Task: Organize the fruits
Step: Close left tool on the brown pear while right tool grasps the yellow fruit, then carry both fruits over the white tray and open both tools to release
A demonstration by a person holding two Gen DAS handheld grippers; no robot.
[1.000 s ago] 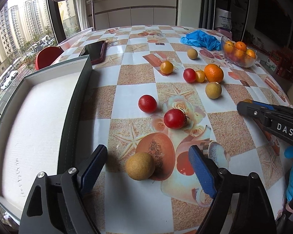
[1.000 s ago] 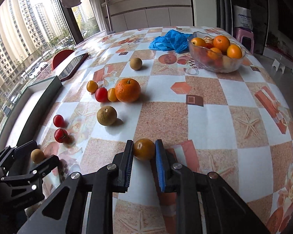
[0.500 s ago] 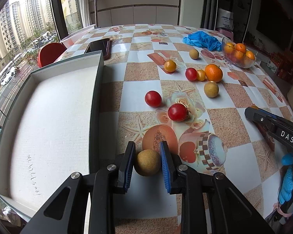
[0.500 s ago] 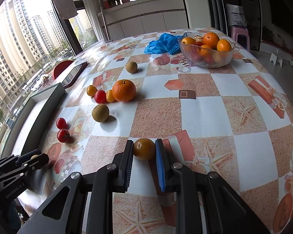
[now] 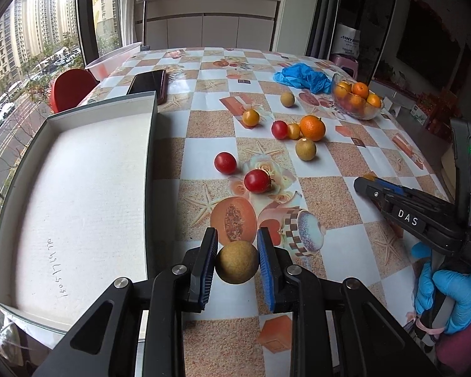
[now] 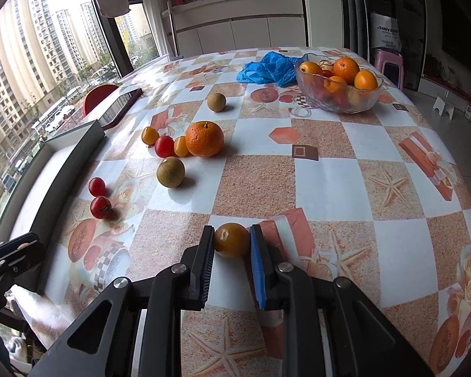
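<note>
My left gripper (image 5: 237, 264) is shut on a tan round fruit (image 5: 237, 262), held above the table beside the white box (image 5: 78, 188). My right gripper (image 6: 231, 242) is shut on a small yellow-orange fruit (image 6: 231, 240), just above the tablecloth. It also shows in the left wrist view (image 5: 365, 183). Loose fruit lies mid-table: two red tomatoes (image 5: 225, 162) (image 5: 257, 181), a tan fruit (image 5: 305, 149), a large orange (image 5: 312, 128), a third tomato (image 5: 279, 129), small yellow fruits (image 5: 251, 117) and a far tan fruit (image 5: 287, 99).
A glass bowl (image 6: 339, 99) of oranges stands at the far right. A blue crumpled glove (image 6: 267, 69) lies beside it. A phone (image 5: 149, 83) lies beyond the box. A red chair (image 5: 70, 88) stands past the left table edge.
My left gripper closed on the tan fruit and lifted it. The right gripper rose slightly with the yellow-orange fruit still held.
</note>
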